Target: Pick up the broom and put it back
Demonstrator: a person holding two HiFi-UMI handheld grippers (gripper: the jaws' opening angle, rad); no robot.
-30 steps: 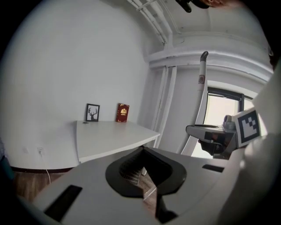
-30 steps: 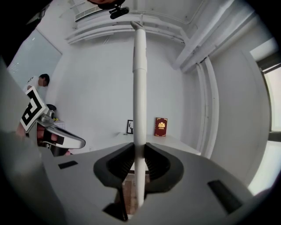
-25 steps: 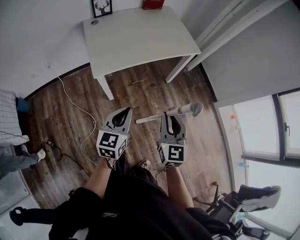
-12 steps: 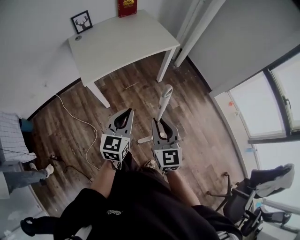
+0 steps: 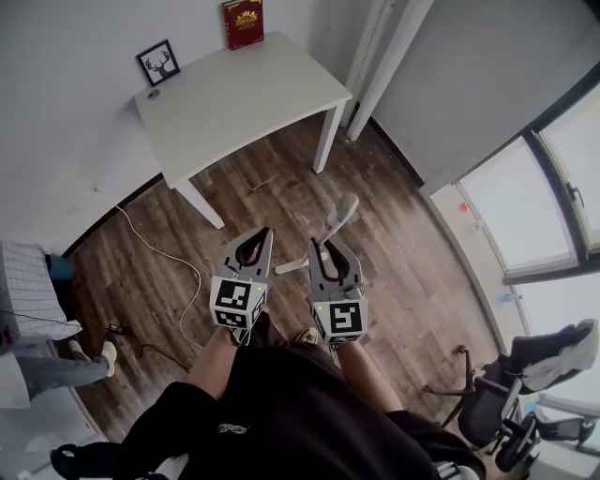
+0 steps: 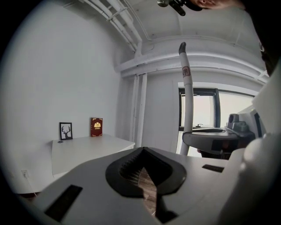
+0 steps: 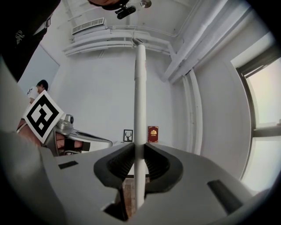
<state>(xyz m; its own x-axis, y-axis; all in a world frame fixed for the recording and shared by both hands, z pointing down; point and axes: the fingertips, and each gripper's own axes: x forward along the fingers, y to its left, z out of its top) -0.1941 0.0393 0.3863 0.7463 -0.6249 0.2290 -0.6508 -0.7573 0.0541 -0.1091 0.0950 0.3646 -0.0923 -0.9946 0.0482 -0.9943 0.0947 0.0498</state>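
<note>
The broom's white handle (image 5: 337, 221) runs through my right gripper (image 5: 327, 249), which is shut on it. Its grey-tipped top end points up and away, and a short lower stretch (image 5: 289, 267) shows left of the jaws; the brush head is hidden. In the right gripper view the handle (image 7: 139, 101) stands upright between the ribbed pads of my right gripper (image 7: 139, 148). My left gripper (image 5: 255, 240) hovers just left of it, shut and holding nothing. The left gripper view shows the left gripper (image 6: 142, 151) with jaws together and the broom handle (image 6: 188, 101) off to the right.
A white table (image 5: 234, 94) stands ahead against the wall, carrying a framed deer picture (image 5: 157, 62) and a red book (image 5: 244, 22). A white cable (image 5: 161, 236) trails over the wooden floor. An office chair (image 5: 506, 394) is at the right by the windows. A second person (image 5: 37, 366) is at the left.
The handle, lying nearly flat and pointing right a second ago, has swung up to stand steeply in the right gripper. Both grippers have risen and drifted; the left stays empty.
</note>
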